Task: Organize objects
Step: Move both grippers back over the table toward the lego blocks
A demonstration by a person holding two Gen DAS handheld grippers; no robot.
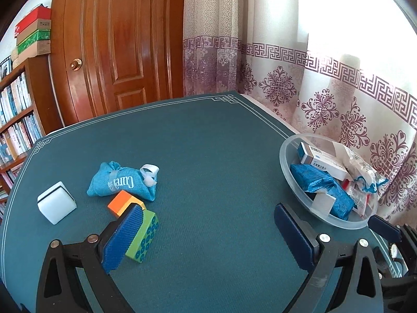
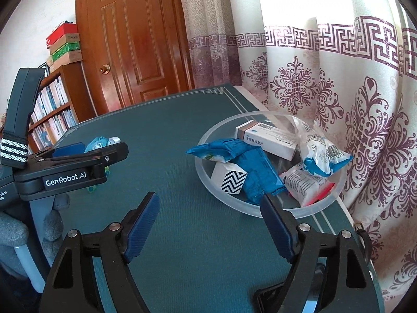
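In the left wrist view a blue "Curel" pouch, a white box, an orange block and a green block with blue dots lie on the teal table. My left gripper is open and empty; its left pad stands just in front of the green block. A clear bowl at the right holds a blue packet, a medicine box, a zigzag-patterned cube and white snack packets. My right gripper is open and empty just before the bowl.
The left gripper body shows at the left of the right wrist view. A patterned curtain hangs right behind the table's right edge. A wooden door and a bookshelf stand beyond the far edge.
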